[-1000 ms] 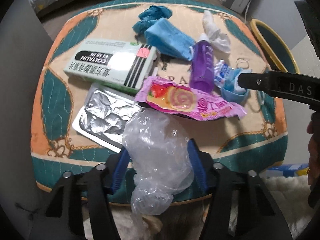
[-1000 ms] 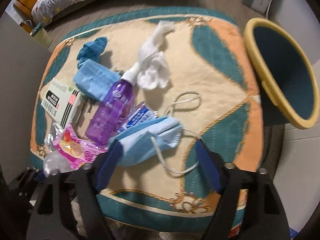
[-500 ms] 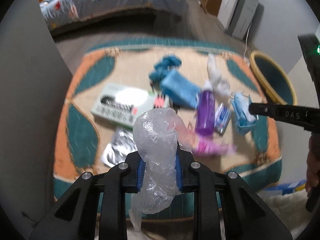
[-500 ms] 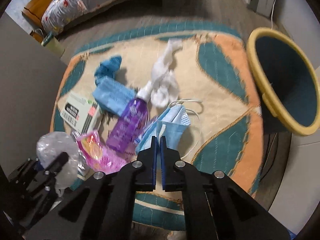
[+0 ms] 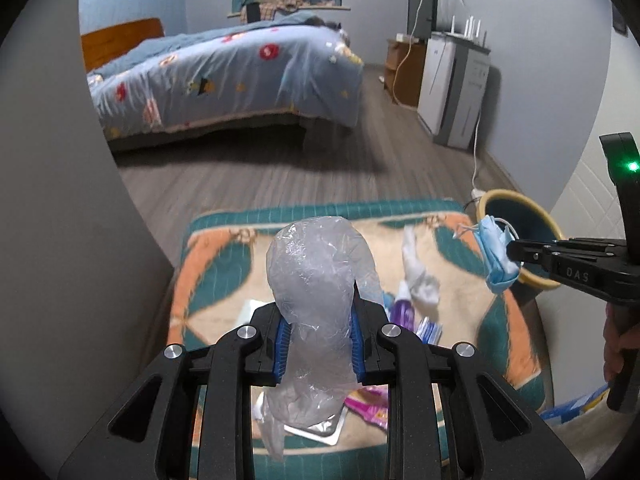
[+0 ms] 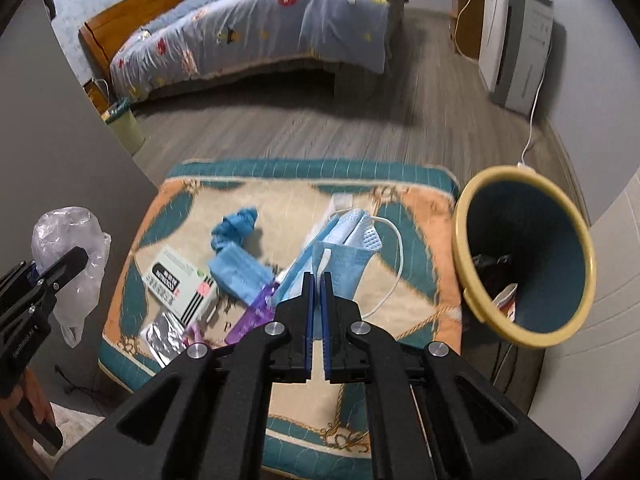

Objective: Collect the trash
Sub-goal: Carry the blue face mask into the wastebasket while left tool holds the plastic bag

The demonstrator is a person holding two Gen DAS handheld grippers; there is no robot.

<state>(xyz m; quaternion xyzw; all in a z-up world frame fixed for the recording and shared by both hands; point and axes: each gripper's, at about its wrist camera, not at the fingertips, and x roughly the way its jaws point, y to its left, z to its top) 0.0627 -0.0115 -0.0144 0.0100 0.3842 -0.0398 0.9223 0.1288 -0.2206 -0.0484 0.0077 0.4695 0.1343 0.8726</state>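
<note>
Both tools have come up off the mat with trash since a second ago. Left view: left tool (image 5: 318, 338) pinches the bag (image 5: 316, 276); the bin (image 5: 536, 216) lies far right. Right view: right tool (image 6: 317, 300), nearer, pinches the mask (image 6: 344, 252); the bin (image 6: 468, 224) is just right.

There are two grippers (image 6: 316, 280) (image 5: 318, 336), one plastic bag (image 5: 316, 280), one face mask (image 6: 348, 248), one bin (image 6: 524, 256), one purple bottle (image 6: 256, 312), one white box (image 6: 180, 280), one bed (image 6: 256, 28).
</note>
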